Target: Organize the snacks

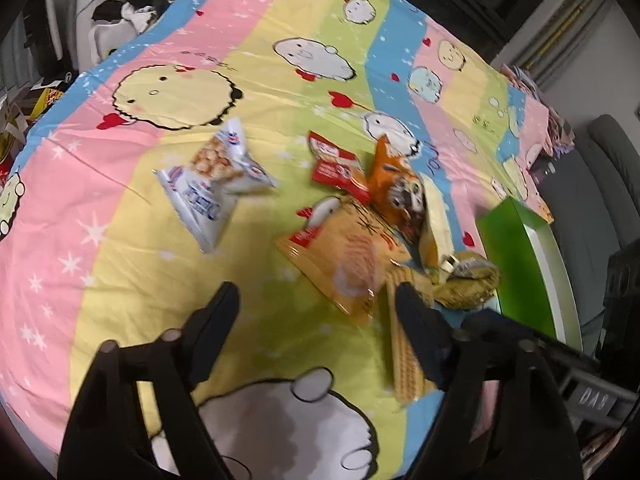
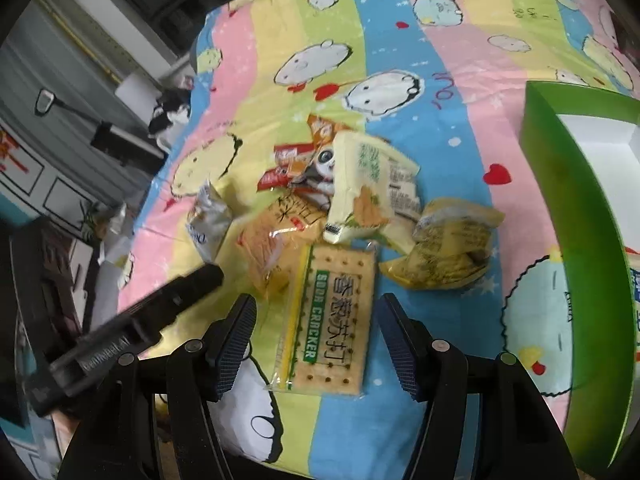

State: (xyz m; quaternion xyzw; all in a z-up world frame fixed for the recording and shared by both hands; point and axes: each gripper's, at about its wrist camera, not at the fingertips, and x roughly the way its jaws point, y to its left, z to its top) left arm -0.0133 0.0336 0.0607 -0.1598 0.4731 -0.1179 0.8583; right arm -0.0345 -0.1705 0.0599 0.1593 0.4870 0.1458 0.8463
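Across the left wrist view, a striped cartoon bedsheet (image 1: 248,24) carries a scatter of snack packets. The left gripper (image 1: 316,316) stands released at lower centre, nothing between its fingers; its right finger lies over the edge of a soda cracker packet (image 1: 406,356). A white-blue puffed snack bag (image 1: 212,178) lies alone at centre left. Right of centre, a red packet (image 1: 336,168), an orange cartoon packet (image 1: 394,182) and a yellow-orange packet (image 1: 344,256) overlap in a heap. A green box (image 1: 516,264) stands at the right edge. Across the right wrist view, the right gripper (image 2: 316,340) is unclenched at lower centre, the soda cracker packet (image 2: 332,316) lying between its fingers, pads apart from it. A pale yellow packet (image 2: 368,184) and a crumpled yellow bag (image 2: 448,248) sit above. The green box (image 2: 576,216), white inside, fills the right side.
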